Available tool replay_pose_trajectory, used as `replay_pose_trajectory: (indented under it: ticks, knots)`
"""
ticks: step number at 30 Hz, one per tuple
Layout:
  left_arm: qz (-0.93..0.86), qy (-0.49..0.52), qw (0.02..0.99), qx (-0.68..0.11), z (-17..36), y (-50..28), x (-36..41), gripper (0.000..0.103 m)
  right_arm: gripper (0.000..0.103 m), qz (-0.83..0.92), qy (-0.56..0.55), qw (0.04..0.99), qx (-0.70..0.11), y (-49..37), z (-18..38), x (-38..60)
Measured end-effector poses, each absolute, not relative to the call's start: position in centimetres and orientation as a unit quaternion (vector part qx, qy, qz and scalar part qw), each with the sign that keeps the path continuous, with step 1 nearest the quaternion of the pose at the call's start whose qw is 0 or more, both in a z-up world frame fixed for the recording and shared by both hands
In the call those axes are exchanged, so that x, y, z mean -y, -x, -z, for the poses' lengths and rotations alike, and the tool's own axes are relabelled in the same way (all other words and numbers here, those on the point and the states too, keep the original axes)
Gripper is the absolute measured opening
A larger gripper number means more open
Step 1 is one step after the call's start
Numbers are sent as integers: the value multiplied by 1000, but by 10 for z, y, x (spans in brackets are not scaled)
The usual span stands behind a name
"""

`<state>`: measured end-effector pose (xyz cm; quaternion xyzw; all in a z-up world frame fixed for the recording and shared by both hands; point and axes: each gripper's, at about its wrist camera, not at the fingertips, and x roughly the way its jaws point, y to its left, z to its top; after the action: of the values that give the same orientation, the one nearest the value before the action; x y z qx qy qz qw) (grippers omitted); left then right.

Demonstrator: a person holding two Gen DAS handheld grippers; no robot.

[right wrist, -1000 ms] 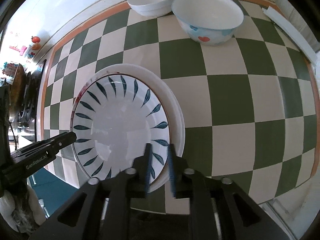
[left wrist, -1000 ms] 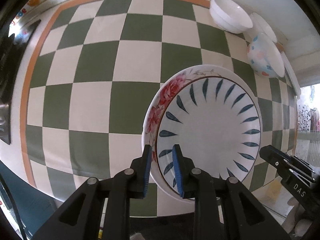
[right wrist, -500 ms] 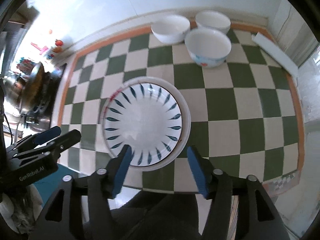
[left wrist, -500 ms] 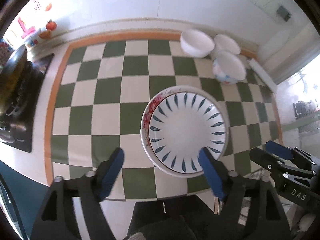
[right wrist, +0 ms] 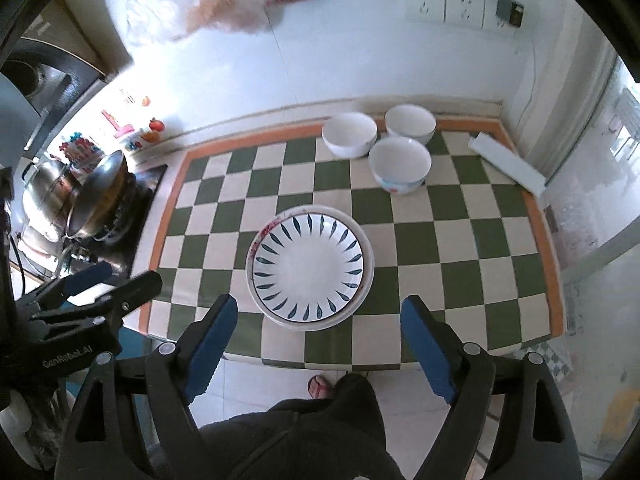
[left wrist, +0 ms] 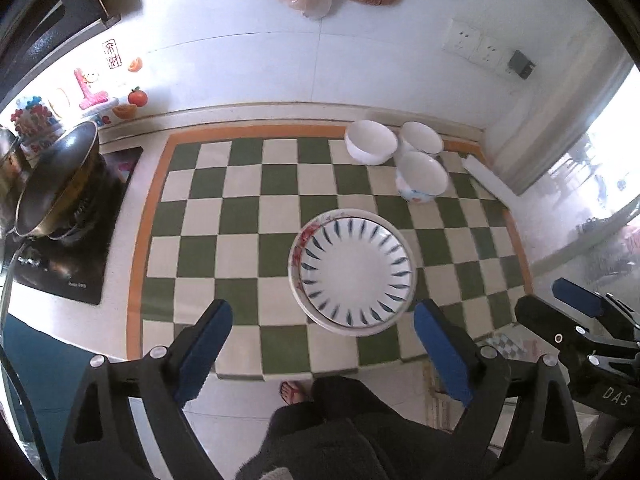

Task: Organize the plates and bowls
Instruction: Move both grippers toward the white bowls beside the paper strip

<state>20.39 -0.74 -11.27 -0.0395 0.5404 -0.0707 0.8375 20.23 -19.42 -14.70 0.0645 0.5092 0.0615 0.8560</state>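
While both tongs hang wide w/ nothing between the jaws, having just been opening, the plate stack (left wrist: 354,272) lies on the checked cloth (left wrist: 240,216) ahead of the left gripper (left wrist: 320,344) and right gripper (right wrist: 318,336). 3 bowls (right wrist: 400,164) sit beyond, toward the right side, so the right gripper looks nearer.

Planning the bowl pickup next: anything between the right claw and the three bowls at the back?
Only the plate stack: it sits mid-cloth, directly between the open right claw and the bowls. The checkered cloth to its right looks bare, so a path around that side seems free.
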Motion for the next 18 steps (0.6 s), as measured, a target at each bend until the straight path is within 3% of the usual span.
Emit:
replay_pose_trajectory:
  ticks: [7, 18]
  knots:
    - [74, 32, 847, -526, 90, -182, 6, 93, 88, -55, -66, 871, -484, -171, 116, 191]
    - [81, 39, 850, -519, 88, -176, -4, 93, 90, -61, -99, 864, -491, -161, 118, 186]
